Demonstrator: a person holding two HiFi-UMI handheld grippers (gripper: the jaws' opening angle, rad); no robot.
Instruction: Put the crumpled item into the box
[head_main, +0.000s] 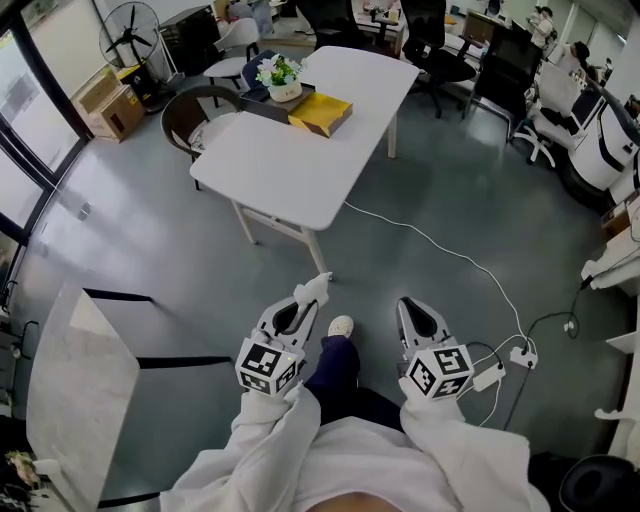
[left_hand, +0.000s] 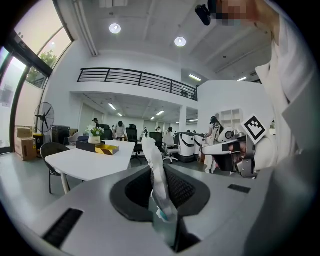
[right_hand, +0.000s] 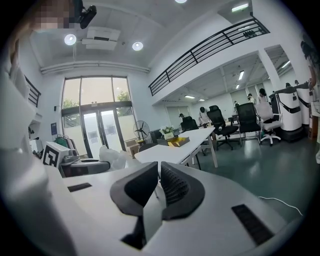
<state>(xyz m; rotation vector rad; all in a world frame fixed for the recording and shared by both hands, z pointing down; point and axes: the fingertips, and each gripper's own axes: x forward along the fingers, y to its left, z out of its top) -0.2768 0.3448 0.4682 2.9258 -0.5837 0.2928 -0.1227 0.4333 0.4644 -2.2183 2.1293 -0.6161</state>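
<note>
One white table (head_main: 300, 150) carried the yellow box (head_main: 320, 113) on its far part. Well short of that table, the right gripper (head_main: 415, 312) showed jaws nearly together, empty, and the left gripper (head_main: 300, 305) clamped the white crumpled item (left_hand: 157, 175).

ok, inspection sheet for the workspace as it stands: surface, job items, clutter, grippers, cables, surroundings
Surface: white table ahead of the person, mostly bare.
Job's things: white crumpled item, off the table, in the left gripper; yellow box at the table's far end.
Clutter: potted flowers and a dark container next to the yellow box.
Grippers: left gripper shut on the crumpled item; right gripper jaws together, nothing between them.
Cables: white cable runs across the floor to a power strip on the person's right.
Surroundings: fan, cardboard boxes, chair at the table.
</note>
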